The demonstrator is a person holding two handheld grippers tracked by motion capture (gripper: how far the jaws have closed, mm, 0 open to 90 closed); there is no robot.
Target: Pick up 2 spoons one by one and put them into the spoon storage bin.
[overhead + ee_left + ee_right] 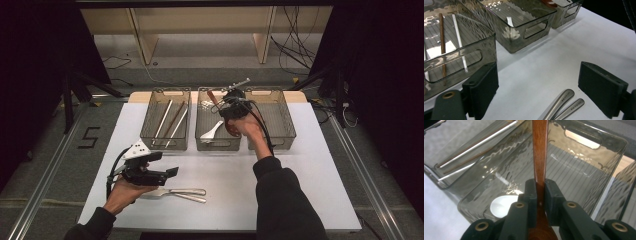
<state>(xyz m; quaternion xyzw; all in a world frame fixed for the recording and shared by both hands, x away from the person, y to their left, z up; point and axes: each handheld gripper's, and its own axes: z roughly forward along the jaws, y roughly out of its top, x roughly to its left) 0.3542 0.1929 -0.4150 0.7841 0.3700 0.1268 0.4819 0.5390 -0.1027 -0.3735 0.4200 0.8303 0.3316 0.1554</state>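
Note:
My right gripper (234,107) hovers over the middle smoky plastic bin (218,146), shut on a brown wooden spoon (213,97). In the right gripper view the two pads (540,186) pinch the wooden spoon's handle (539,150), which runs up and away over the bin. A white spoon (212,131) (502,206) lies in that bin below. My left gripper (167,165) is held low over the table's front left, jaws wide apart (546,82) with nothing between them. Two metal utensils (182,192) lie on the table just beyond it, their handles (564,102) showing between the jaws.
The left bin (165,145) holds several chopsticks (170,120) (459,37), white and brown. A third bin (280,117) stands at the right of the row. All three sit at the back of a white table (300,170). Cables and dark floor surround it.

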